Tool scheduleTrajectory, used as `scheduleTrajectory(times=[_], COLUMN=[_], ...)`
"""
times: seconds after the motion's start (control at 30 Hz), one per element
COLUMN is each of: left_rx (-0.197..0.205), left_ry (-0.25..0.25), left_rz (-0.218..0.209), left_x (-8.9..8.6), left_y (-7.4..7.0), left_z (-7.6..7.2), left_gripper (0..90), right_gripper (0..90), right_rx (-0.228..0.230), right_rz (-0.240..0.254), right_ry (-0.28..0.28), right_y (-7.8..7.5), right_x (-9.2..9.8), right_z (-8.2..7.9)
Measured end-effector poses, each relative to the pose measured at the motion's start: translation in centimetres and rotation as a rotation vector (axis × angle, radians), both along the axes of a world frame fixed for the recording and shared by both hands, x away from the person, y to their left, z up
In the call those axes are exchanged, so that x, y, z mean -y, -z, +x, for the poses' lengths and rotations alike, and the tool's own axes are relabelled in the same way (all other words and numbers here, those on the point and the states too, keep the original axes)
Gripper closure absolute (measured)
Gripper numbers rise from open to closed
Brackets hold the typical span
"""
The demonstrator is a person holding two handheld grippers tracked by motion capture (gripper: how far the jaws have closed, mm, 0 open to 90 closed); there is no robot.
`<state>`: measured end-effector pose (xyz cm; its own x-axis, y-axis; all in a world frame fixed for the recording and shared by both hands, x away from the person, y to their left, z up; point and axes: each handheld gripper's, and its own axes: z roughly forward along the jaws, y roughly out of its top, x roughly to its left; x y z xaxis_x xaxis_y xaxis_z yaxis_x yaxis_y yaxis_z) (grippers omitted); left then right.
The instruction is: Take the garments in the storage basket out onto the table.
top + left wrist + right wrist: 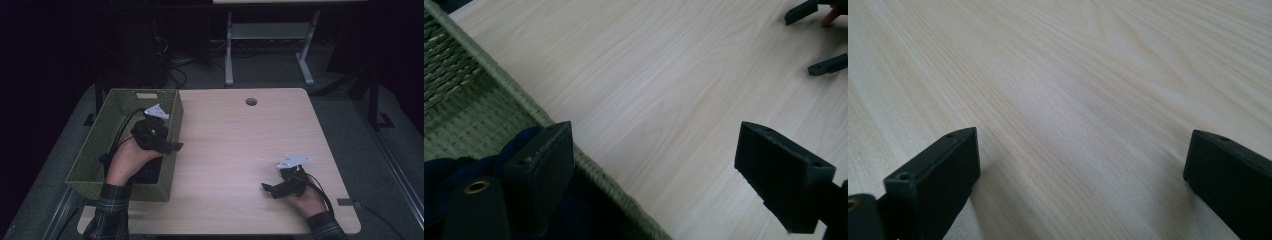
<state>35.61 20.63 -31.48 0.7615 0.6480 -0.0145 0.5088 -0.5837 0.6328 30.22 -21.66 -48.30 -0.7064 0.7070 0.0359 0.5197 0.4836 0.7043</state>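
Left gripper (pixel 170 145), jaws spread wide and empty, hovers across the right rim of the green woven basket (pixel 95 150); dark blue cloth (pixel 454 170) lies just beneath, inside. Right gripper (pixel 270 188) rests open, well apart, on the table (pixel 240 145).

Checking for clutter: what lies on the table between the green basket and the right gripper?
Nothing: in the high view, the table is bare wood between the green basket and the right gripper.

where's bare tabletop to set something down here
The wide bare stretch of table between the green basket and the right gripper is free, up to the cable hole. The basket is crowded: left gripper and dark cloth.
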Motion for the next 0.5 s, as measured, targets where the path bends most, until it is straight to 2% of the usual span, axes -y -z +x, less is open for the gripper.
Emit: scheduleTrajectory(times=[0.5], left_rx=[0.011], left_ry=[-0.069], left_rz=[0.014], left_x=[-3.2], left_y=[-0.5], left_z=[-0.5], left_gripper=[15.8], right_gripper=[1.0], right_rx=[0.0], right_rz=[0.0], right_ry=[0.0], right_y=[0.0], right_x=[0.0], right_z=[0.0])
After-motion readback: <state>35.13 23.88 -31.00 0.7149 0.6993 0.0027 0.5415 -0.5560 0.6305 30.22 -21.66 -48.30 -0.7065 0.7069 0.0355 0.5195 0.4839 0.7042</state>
